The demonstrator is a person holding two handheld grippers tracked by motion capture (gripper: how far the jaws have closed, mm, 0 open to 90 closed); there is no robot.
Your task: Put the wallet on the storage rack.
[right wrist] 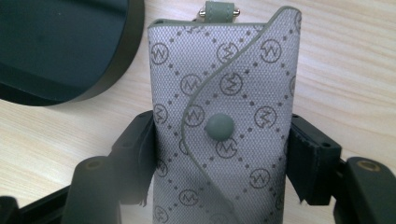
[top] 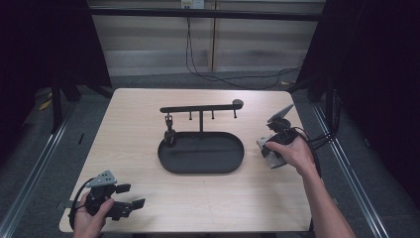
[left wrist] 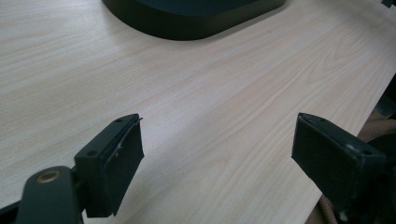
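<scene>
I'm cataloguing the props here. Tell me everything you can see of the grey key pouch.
The key pouch is a flat grey case of woven-looking fabric printed with round monogram marks and dots. A curved flap with greenish edging closes over its front on a round grey-green snap. A short strap with a metal pin sticks out of its far end. The right gripper is shut on it, jaws pressing both long sides, right of the black tray, above the table.
</scene>
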